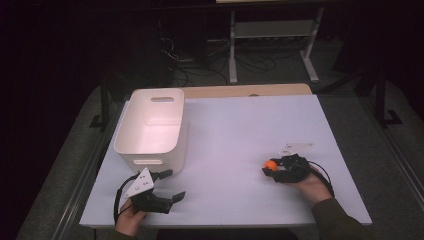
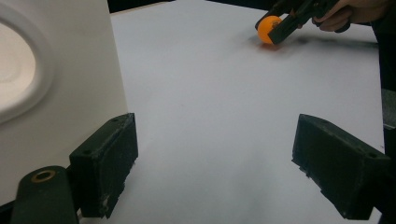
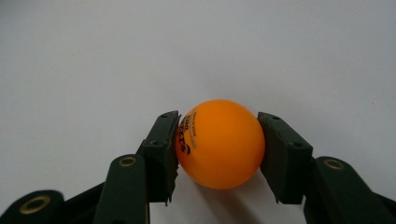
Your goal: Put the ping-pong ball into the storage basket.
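Quickly, left to right. Far left on the table (image 1: 235,150): the bin (image 1: 150,127), white, open top, handle slots in its end walls, nothing visible inside. It sits on the white board near the left edge.

Just below the bin's near corner, your left gripper (image 1: 169,185) rests low over the board, in your left hand (image 1: 131,212) at the bottom edge. Its jaws stand wide apart with bare board between them, nothing held. In the left gripper view the jaws frame white surface, and the bin wall (image 2: 70,93) fills the left side, close by the left jaw; touching or not, can't tell.

Middle of the board: bare white.

Right side: your right gripper (image 1: 270,167) is clamped on the ball (image 1: 270,164). Orange, small, with dark print on one side. In the right gripper view both pads press on the ball (image 3: 219,142), one on each side, about at its widest. A shadow lies under it on the board; whether it rests on the surface or hangs just above, can't tell. Your right hand (image 1: 312,185) comes in from the lower right, sleeve dark, cable looped beside the wrist.

Ball sits well apart from the bin, across the board, at roughly the same depth as the bin's near end. In the left gripper view the ball (image 2: 269,29) shows far off at upper right, pinched in the other gripper.
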Demonstrator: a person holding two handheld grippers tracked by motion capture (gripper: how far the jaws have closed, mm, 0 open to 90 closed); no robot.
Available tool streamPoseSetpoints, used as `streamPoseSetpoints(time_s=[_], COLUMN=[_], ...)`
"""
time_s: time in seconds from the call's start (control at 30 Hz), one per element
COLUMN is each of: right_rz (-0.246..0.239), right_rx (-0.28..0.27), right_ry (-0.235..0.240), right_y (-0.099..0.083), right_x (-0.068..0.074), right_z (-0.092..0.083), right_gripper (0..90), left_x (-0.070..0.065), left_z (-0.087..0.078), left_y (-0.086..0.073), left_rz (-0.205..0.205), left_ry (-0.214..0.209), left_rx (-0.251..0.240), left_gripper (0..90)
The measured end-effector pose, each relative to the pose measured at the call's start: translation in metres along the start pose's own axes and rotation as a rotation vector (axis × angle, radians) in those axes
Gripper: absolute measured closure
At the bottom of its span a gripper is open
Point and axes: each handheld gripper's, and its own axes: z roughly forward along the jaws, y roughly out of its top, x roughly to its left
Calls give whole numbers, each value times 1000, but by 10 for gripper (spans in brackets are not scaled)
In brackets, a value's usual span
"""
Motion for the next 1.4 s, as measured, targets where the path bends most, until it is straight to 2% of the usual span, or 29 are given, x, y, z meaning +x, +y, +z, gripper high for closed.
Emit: streamPoseSetpoints(time_s=[0.4,1.4], right_rz=[23,9], right_rx=[-7,-17], right_ry=[40,89], right_y=[8,28], right_x=[1,12], right_z=[1,6], right_gripper=[495,495], left_x=[0,1], left_z=[0,1], left_y=[0,0], left_rz=[-7,-8], left_ry=[-1,-4], left_rx=[5,8], left_gripper=[142,142])
